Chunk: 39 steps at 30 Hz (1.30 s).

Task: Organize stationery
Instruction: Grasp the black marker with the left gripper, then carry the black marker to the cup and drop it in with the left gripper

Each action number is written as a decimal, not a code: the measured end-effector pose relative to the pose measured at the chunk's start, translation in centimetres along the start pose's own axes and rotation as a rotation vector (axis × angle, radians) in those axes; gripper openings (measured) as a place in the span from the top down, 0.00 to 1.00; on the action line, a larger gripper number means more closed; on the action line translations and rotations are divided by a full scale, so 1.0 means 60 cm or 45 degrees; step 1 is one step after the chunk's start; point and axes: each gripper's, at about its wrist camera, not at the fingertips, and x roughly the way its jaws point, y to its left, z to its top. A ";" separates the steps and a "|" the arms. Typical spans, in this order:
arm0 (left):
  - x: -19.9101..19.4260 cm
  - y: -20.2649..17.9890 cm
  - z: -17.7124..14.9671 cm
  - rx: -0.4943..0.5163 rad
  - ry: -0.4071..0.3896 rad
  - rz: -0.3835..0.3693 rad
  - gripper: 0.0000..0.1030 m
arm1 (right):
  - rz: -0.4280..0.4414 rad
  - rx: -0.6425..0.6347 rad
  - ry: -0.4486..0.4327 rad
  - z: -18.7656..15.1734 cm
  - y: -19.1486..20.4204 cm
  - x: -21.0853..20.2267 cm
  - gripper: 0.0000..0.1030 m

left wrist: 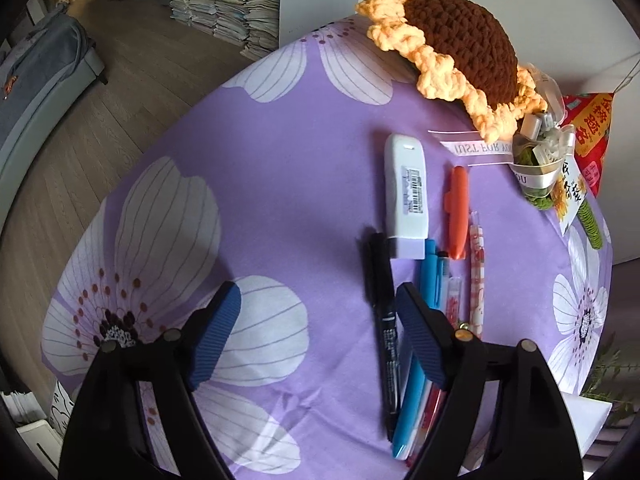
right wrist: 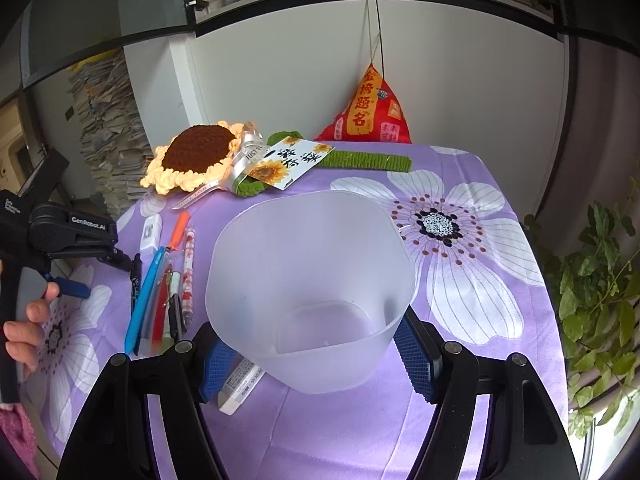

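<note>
Several pens lie in a row on the purple flowered cloth: a black marker (left wrist: pixel 385 332), a blue pen (left wrist: pixel 418 344), a red pen (left wrist: pixel 434 400), a patterned pen (left wrist: pixel 477 276), an orange pen (left wrist: pixel 458 212) and a white correction tape (left wrist: pixel 405 196). My left gripper (left wrist: pixel 316 336) is open just left of the black marker, holding nothing. My right gripper (right wrist: pixel 316 356) is shut on a frosted plastic cup (right wrist: pixel 308 280), held upright above the cloth. A white eraser (right wrist: pixel 240 386) lies under it. The pens also show in the right wrist view (right wrist: pixel 160 288).
A crocheted sunflower (right wrist: pixel 192 156) with ribbon and card lies at the table's back. A red pyramid pouch (right wrist: pixel 368 108) hangs against the white cabinet. A potted plant (right wrist: pixel 600 280) stands right of the table. Paper stacks (left wrist: pixel 228 0) stand on the floor.
</note>
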 end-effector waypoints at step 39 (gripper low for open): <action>-0.190 -0.048 -0.081 0.319 -0.291 -0.440 0.89 | -0.171 0.026 0.002 -0.001 -0.022 0.011 0.30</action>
